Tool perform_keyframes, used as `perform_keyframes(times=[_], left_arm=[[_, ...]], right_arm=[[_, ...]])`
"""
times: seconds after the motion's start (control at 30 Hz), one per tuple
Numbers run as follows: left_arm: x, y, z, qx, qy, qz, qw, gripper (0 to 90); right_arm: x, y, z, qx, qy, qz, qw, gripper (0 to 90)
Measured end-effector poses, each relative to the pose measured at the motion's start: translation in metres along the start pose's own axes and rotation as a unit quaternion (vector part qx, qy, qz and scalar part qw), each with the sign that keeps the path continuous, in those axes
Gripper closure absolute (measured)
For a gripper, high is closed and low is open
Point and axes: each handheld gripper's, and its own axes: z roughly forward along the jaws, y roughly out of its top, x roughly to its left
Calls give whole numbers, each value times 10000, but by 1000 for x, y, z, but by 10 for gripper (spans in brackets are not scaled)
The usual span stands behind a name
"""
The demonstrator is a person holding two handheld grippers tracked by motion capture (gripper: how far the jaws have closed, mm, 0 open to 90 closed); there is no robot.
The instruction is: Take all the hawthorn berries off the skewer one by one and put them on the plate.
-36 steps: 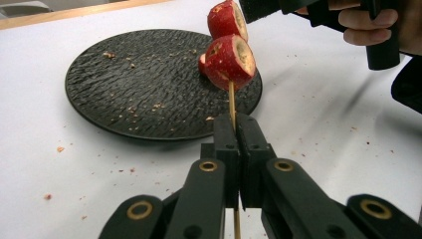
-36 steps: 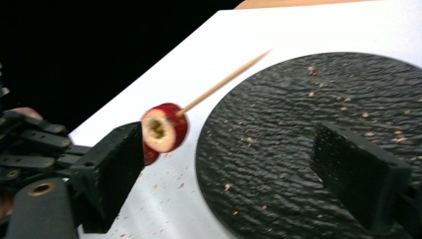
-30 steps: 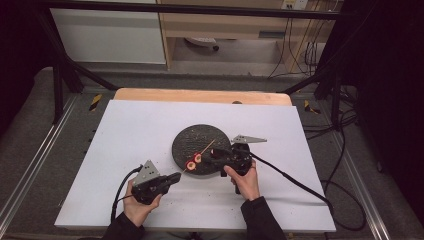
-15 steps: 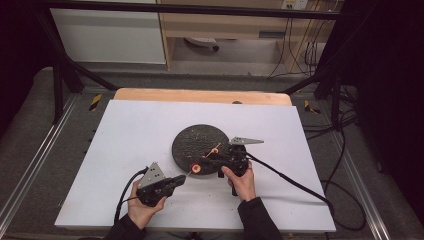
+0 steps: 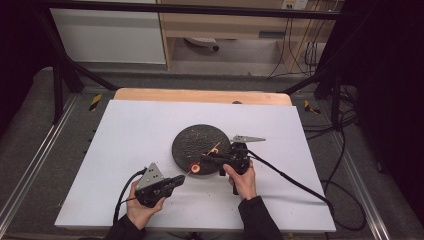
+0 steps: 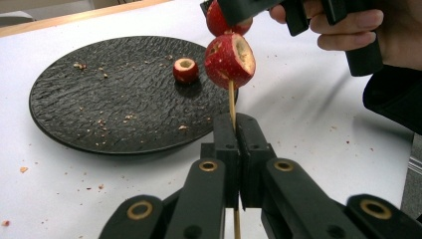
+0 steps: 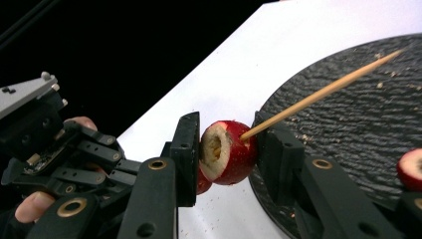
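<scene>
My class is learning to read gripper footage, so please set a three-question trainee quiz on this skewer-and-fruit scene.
1. True or false: the left gripper is shut on the thin wooden skewer.
2. How many red cored fruits lie on the round black textured plate? A none; B one; C three.
3. Fill in: the right gripper clamps a skewered fruit threaded on the ____.
Key: 1 true; 2 B; 3 skewer.
</scene>
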Motion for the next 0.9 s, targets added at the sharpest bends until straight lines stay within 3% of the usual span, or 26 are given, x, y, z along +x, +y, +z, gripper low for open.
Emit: perform_keyframes(times=[0.43, 0.7, 0.9], left_arm=[[6, -2, -9, -60, 53, -28, 10000, 884], [10, -4, -13, -39, 114, -49, 9999, 884], [15, -4, -18, -101, 179, -113, 9997, 884]], right_arm=[[-10, 27, -16, -376, -302, 74, 9988, 650], [-21, 52, -31, -654, -724, 28, 9952, 652], [-27, 57, -30, -658, -937, 35, 9934, 651]])
